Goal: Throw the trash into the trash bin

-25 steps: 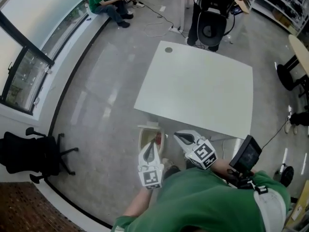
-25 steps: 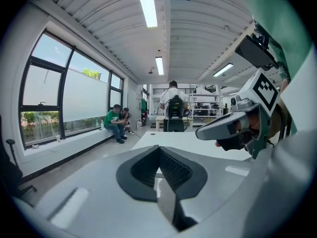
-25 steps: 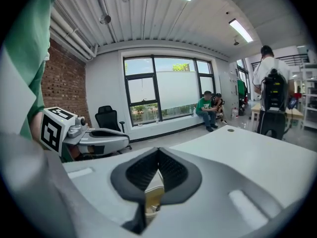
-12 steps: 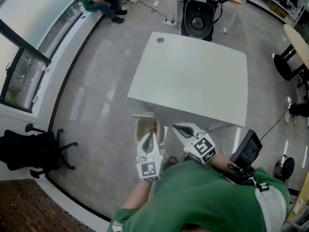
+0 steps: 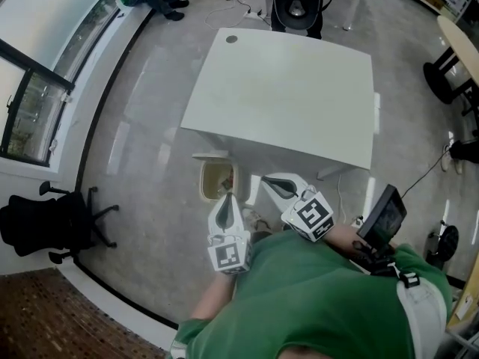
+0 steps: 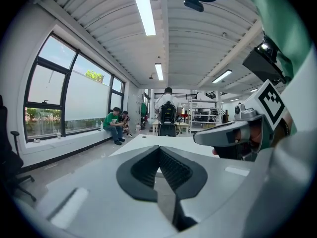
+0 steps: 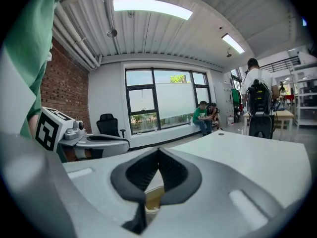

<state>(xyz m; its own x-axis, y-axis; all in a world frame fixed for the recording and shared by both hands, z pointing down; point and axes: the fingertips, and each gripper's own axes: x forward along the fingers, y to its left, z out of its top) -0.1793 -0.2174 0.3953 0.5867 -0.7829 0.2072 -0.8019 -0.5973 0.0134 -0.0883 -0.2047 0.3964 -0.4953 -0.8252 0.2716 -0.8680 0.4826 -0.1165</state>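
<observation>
— How is the trash bin being shown, and where?

— In the head view it is being seen as a small pale bin with its lid standing open. The inside is yellowish-brown, and something reddish is lying in it. It is being kept on the floor at the near edge of the white table, just ahead of both grippers.

— And the jaws?

— The left gripper and the right gripper are each being held with jaws pressed together, with nothing between them.

— What is being given by one view alone?

— The whole bin is being shown only from the head. In the right gripper view just a yellowish sliver is being glimpsed beneath the jaws. The left gripper view is being filled by the table top instead.
</observation>
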